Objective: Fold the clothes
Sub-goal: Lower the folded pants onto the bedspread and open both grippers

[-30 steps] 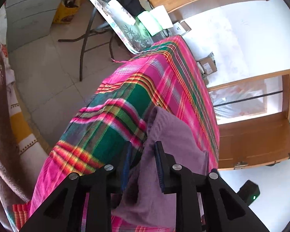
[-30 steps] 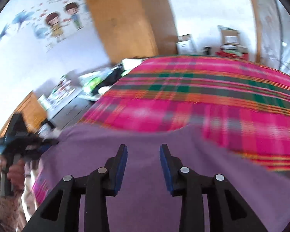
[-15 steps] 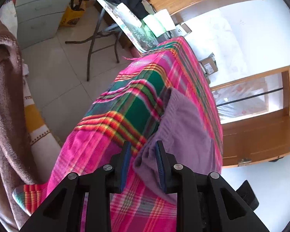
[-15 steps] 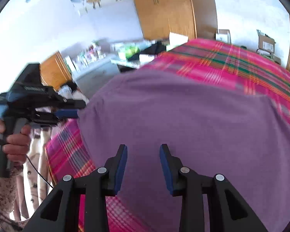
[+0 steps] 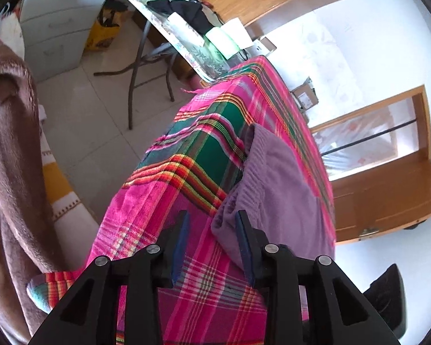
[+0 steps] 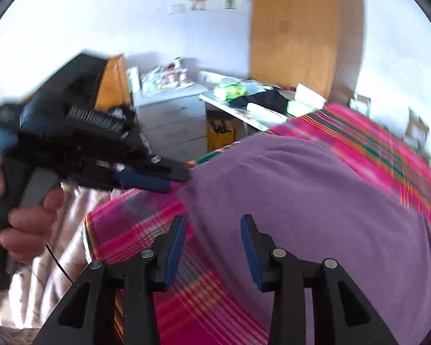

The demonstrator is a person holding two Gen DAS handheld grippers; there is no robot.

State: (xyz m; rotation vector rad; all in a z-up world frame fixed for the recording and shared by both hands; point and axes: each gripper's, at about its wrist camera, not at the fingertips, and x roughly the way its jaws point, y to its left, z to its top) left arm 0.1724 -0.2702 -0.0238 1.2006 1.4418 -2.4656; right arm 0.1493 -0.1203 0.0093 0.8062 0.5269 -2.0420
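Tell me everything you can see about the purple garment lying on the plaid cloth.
The purple knit garment looks soft and fleecy, with a ribbed band along one edge. It lies spread but rumpled on the pink and green plaid cloth, one corner bunched up. That corner sits between the pads of the left gripper, whose jaws have just been opening; the right-hand pad looks to touch it. The right gripper hangs open over its near edge, gripping nothing.

The right claw [image 6: 212, 247] stands open above the edge of the purple garment [image 6: 316, 201], which lies on the plaid cloth [image 6: 388, 155]. Left of the garment, a hand [image 6: 28, 218] holds the left claw [image 6: 163, 176] at its corner.
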